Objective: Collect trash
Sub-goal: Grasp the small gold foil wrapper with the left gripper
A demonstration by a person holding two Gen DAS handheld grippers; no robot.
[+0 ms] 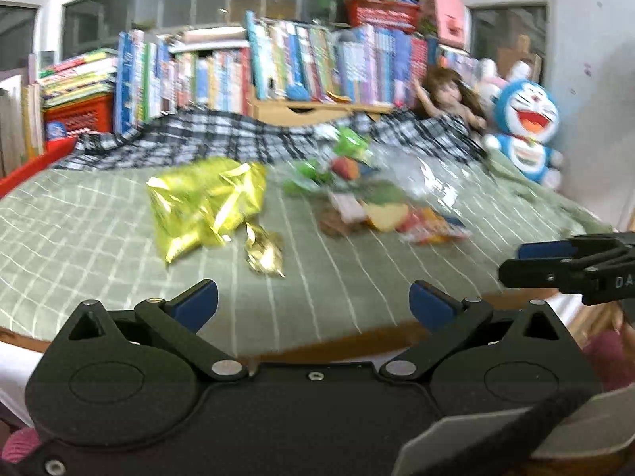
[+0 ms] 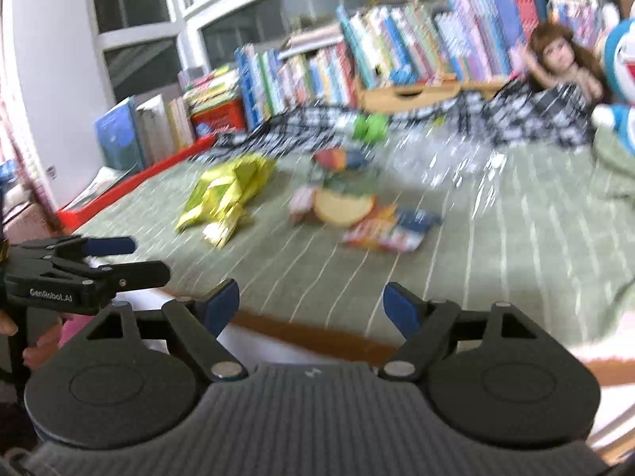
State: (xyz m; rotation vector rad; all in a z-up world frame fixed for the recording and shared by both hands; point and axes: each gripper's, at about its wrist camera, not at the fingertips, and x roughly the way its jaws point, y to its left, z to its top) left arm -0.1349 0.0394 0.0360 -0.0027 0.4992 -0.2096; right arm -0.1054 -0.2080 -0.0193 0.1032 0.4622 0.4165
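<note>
Trash lies scattered on a green checked bed cover (image 1: pixel 79 222). A crumpled gold foil bag (image 1: pixel 202 202) (image 2: pixel 226 194) lies left of centre, with a small gold wrapper (image 1: pixel 264 254) just in front of it. A heap of coloured snack wrappers (image 1: pixel 381 214) (image 2: pixel 357 214) sits in the middle, beside clear crinkled plastic (image 1: pixel 416 174) (image 2: pixel 448 158) and a green wrapper (image 1: pixel 349 144) (image 2: pixel 371 125). My left gripper (image 1: pixel 313 303) is open and empty at the bed's near edge. My right gripper (image 2: pixel 311 303) is open and empty too, and shows at the right edge of the left wrist view (image 1: pixel 512 261).
A black-and-white plaid cloth (image 1: pixel 222 135) lies behind the trash. Rows of books (image 1: pixel 278 63) and red baskets (image 1: pixel 79 115) line the window sill. A doll (image 1: pixel 448 95) and a blue plush toy (image 1: pixel 524 127) stand at the back right. The bed's wooden edge (image 2: pixel 301 333) runs below the grippers.
</note>
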